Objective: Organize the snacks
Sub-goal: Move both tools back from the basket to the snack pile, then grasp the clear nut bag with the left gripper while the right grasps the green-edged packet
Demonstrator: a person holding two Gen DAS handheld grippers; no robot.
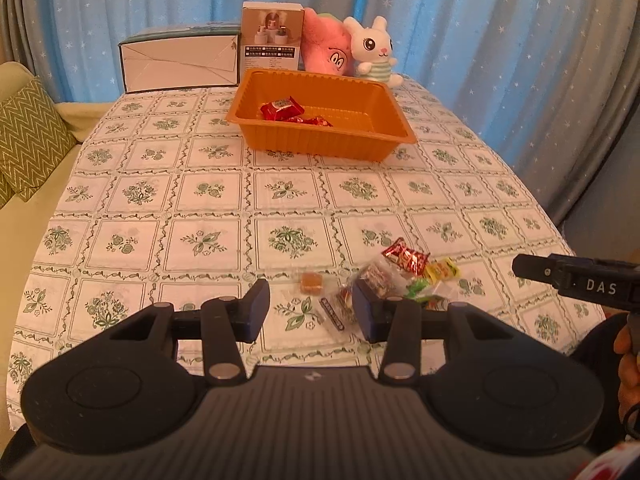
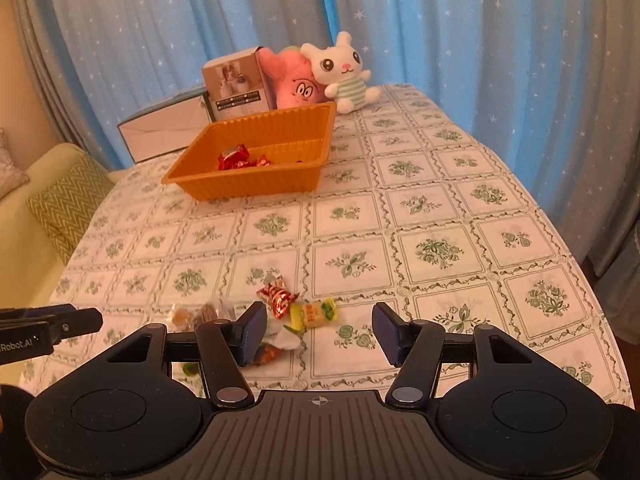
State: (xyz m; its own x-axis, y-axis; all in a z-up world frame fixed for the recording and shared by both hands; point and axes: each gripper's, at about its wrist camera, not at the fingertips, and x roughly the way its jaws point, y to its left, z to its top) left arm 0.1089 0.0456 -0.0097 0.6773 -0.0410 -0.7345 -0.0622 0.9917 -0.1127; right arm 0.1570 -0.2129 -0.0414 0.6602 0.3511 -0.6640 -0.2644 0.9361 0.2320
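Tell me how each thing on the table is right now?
Left gripper: open, holding nothing.
Right gripper: open, holding nothing.
Orange plastic tray: upright, a few red-wrapped candies inside.
Pile of loose wrapped snacks: on the tablecloth, outside the tray.
Small tan cardboard box: standing, closed.
White bunny plush: sitting upright.
Pink plush: leaning beside the bunny.

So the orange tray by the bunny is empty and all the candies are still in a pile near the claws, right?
Not quite. The orange tray is not empty: a few red-wrapped candies already lie inside it, as the left wrist view shows clearly. The rest is right: it sits near the bunny, and the other candies are still in a pile close to both open claws.
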